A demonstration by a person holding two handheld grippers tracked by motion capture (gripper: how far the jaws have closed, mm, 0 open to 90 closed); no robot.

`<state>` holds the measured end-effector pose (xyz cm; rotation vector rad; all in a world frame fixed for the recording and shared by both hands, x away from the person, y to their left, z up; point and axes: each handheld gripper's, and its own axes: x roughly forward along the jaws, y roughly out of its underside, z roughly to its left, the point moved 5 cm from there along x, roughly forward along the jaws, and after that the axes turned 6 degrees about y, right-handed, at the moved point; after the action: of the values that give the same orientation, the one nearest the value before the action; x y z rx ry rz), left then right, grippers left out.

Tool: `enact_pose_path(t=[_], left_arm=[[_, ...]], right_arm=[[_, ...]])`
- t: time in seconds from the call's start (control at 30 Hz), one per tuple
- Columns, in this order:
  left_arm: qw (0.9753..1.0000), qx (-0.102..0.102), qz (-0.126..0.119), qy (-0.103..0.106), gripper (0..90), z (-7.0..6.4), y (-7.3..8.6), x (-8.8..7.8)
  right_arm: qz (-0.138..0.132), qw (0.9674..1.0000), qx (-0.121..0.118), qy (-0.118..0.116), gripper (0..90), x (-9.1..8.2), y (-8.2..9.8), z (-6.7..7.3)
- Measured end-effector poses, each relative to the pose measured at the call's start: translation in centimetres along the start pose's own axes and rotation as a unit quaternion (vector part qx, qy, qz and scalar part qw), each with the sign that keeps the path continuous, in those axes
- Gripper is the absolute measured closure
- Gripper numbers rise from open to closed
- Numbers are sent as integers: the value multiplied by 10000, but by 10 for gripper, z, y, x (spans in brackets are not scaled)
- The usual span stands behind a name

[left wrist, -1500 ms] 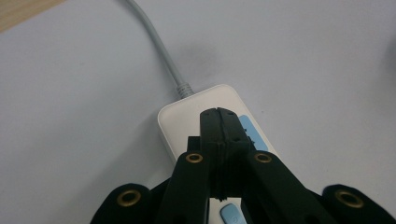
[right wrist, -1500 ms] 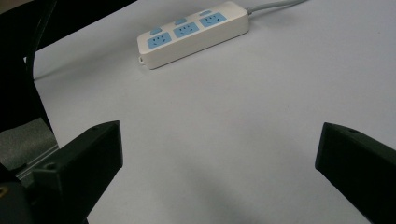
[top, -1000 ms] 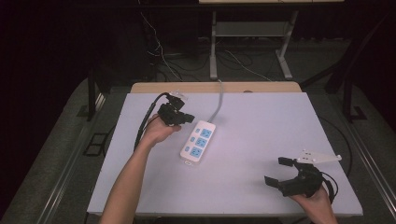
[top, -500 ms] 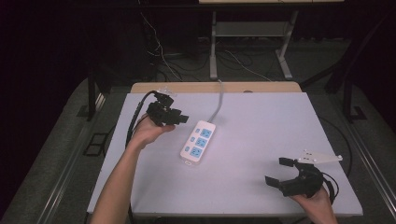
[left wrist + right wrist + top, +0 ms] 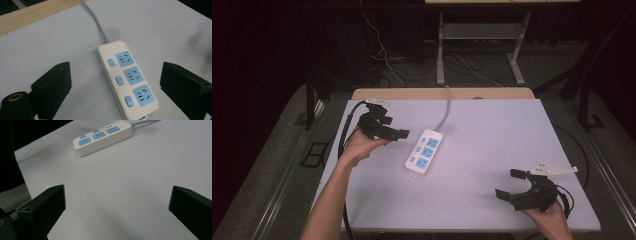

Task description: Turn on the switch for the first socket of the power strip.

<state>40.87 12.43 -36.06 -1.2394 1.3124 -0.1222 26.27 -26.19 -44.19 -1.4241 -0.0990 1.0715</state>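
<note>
We see the power strip (image 5: 424,153) lying untouched, nothing plugged in. Left gripper (image 5: 393,131), jaws just spreading, and right gripper (image 5: 511,185) both gape empty; the work is ahead.

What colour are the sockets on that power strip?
Light blue, set in the white power strip; the left gripper view shows them best.

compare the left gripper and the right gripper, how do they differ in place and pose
The left gripper hovers just left of the power strip, jaws aimed at it and just opened; the right gripper sits far off it at the table's near right corner. The right one's grey plate is plainer to see. Both are open, holding nothing.
</note>
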Motion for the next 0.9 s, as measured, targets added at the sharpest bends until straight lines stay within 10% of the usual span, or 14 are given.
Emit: enact_pose_path(t=[0.9], left_arm=[[9981, 44, -586, -173, 0, -33, 58, -26]], right_arm=[[48, 10000, -27, -8, 3, 2, 1, 2]])
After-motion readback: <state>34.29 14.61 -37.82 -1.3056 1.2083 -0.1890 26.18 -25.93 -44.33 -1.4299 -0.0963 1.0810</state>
